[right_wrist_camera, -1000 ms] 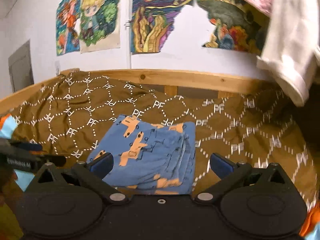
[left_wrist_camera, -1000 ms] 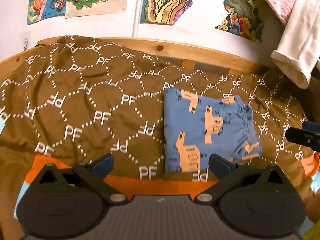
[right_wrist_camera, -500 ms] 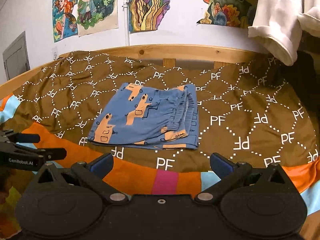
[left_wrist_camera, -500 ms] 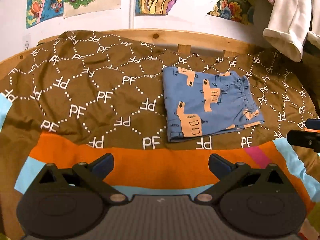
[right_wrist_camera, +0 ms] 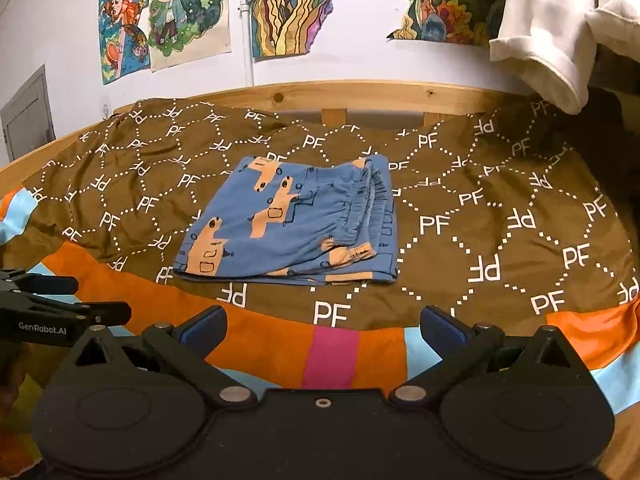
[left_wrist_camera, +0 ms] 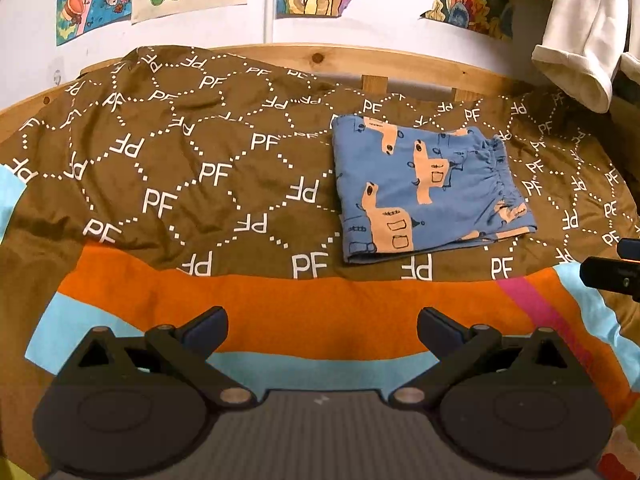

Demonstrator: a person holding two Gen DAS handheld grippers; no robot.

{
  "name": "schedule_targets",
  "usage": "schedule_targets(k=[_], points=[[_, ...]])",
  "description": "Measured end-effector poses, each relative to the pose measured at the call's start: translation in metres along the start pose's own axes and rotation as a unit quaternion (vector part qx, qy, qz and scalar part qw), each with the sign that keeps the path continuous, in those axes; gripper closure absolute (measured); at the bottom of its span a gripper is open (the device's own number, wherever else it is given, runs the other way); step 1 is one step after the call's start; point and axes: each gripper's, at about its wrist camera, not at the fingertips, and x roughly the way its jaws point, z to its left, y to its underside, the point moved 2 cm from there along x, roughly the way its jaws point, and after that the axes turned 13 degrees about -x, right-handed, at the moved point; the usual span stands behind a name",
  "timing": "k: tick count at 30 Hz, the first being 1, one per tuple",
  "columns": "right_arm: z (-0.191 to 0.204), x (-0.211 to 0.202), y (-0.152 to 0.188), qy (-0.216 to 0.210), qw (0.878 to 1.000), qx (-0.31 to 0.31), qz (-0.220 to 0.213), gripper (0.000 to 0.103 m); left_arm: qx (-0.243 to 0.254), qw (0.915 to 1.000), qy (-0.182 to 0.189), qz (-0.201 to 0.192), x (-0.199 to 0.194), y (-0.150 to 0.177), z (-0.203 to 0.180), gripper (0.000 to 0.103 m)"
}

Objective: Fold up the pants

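The blue pants [left_wrist_camera: 428,192] with orange animal prints lie folded into a flat rectangle on the brown "PF" blanket [left_wrist_camera: 192,168]. They also show in the right wrist view [right_wrist_camera: 296,224], with the gathered waistband on their right side. My left gripper [left_wrist_camera: 322,326] is open and empty, held back over the orange stripe, well short of the pants. My right gripper [right_wrist_camera: 322,326] is open and empty too, near the bed's front edge. Each gripper shows at the edge of the other's view: the right gripper [left_wrist_camera: 612,272] and the left gripper [right_wrist_camera: 60,312].
A wooden bed rail [right_wrist_camera: 360,96] runs behind the blanket. A white garment [right_wrist_camera: 548,36] hangs at the upper right. Posters [right_wrist_camera: 168,12] cover the wall. Orange, pink and light-blue stripes [right_wrist_camera: 332,356] edge the blanket in front.
Both grippers have pulled back and up from the pants, so the folded pants look smaller and farther away. The pants have not moved.
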Motion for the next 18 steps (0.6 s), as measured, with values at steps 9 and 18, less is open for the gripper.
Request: schedule_targets(k=[9,18], points=[[-0.0001,0.0039,0.0021,-0.004,1.000,0.000,0.008,0.001,0.000,1.0000,-0.002,0.005,0.0007,0.0026,0.0018,0.000],[-0.0016,0.0052,0.0032,-0.005,1.000,0.002,0.012,0.001,0.000,1.0000,-0.002,0.005,0.0007,0.0033,0.0018,0.000]])
